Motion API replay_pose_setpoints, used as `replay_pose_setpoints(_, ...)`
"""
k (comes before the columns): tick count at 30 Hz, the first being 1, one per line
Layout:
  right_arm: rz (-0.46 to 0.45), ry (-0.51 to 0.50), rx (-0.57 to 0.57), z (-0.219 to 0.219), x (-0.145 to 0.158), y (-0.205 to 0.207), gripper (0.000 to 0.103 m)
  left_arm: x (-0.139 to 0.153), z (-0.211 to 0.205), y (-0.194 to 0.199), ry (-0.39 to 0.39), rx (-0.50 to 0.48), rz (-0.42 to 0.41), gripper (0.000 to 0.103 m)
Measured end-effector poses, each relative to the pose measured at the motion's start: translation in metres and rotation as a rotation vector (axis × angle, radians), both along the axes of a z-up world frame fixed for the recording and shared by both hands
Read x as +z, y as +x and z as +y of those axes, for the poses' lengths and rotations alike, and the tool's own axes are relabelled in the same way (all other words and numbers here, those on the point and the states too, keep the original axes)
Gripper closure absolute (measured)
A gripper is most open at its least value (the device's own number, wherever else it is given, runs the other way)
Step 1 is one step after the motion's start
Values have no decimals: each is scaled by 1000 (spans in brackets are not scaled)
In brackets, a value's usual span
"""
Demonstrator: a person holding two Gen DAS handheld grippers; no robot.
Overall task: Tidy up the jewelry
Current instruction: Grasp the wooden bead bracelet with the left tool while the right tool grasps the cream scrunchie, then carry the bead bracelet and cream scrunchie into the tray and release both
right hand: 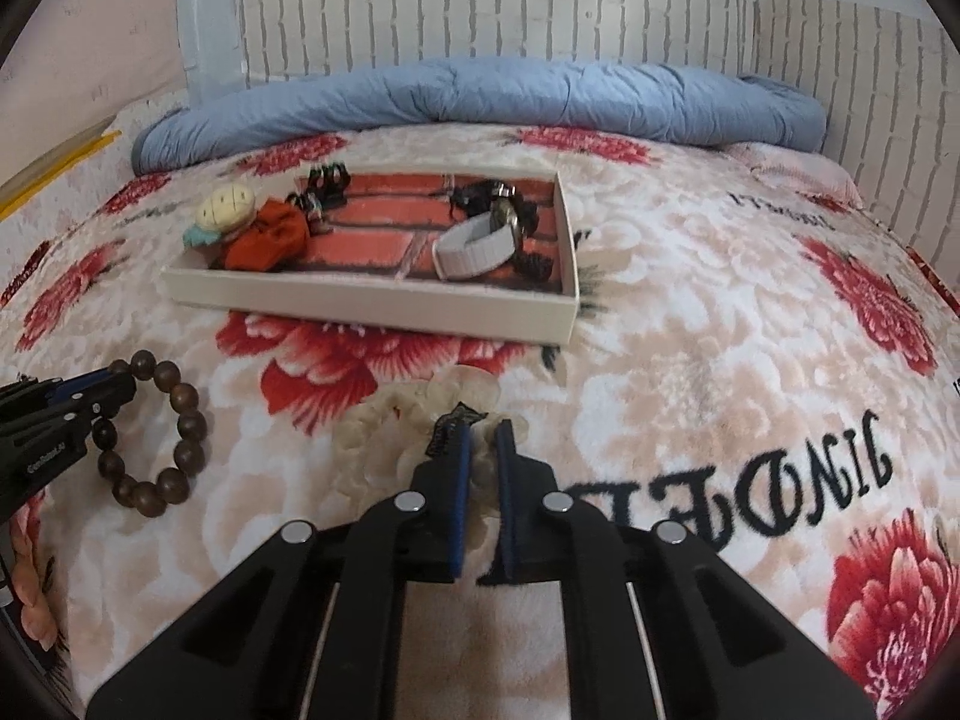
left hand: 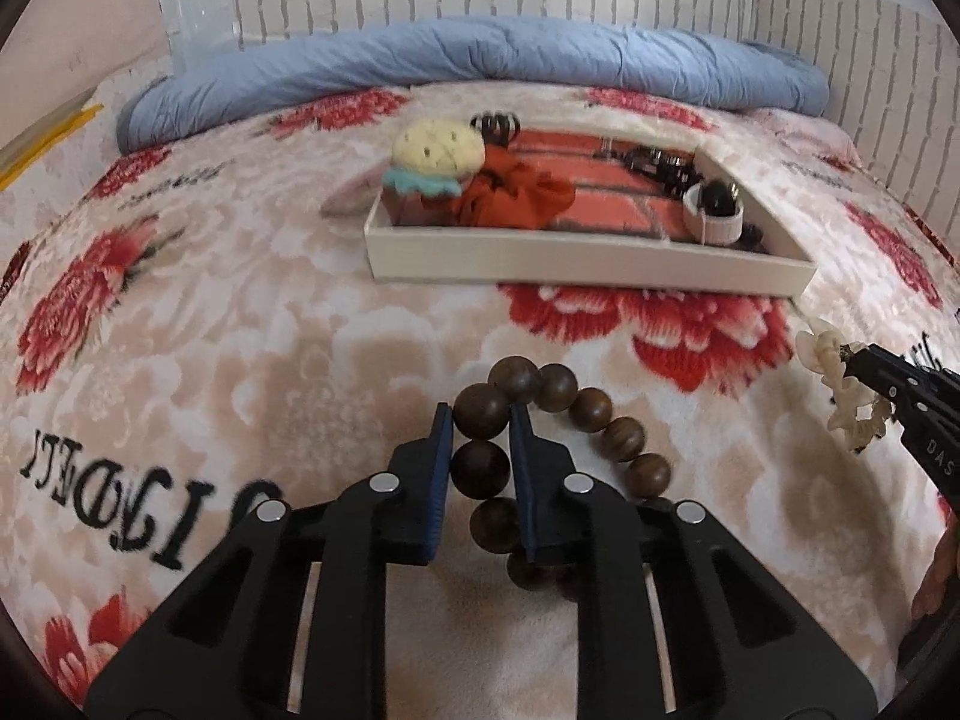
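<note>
Both tongs are clamped: my left tongs [left hand: 480, 420] grip the brown bead bracelet [left hand: 618, 438] over the flowered blanket [left hand: 240, 312], my right tongs [right hand: 483, 435] pinch the pale shell bracelet [right hand: 384, 420]. Beyond both sits the white tray [right hand: 372, 300] holding a white band [right hand: 474, 249].

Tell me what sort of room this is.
Most likely a bedroom: the work surface is a bed under a floral plush blanket, a rolled blue quilt lies along a brick-patterned wall.
</note>
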State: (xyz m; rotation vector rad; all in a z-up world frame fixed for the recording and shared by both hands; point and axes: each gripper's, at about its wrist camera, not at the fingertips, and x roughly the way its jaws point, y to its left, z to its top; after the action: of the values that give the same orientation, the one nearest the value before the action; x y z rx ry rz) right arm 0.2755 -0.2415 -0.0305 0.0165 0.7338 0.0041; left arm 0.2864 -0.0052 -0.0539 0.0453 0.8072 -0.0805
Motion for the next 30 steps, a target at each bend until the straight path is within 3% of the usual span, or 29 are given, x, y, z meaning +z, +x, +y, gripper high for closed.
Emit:
replay_pose_setpoints(9, -118, -5, -8, 2, 48, 12, 94, 42, -10, 2, 30, -52, -107, 85)
replay_pose_setpoints(16, -147, -3, -21, -3, 69, 42, 94, 81, -22, 23, 38, -86, -184, 85)
replay_pose_setpoints(24, -142, 12, -56, -17, 71, 84, 94, 112, -43, 69, -3, -146, -231, 85)
replay_pose_setpoints(30, -131, 17, -76, -22, 59, 120, 94, 102, -54, 112, -26, -172, -210, 85)
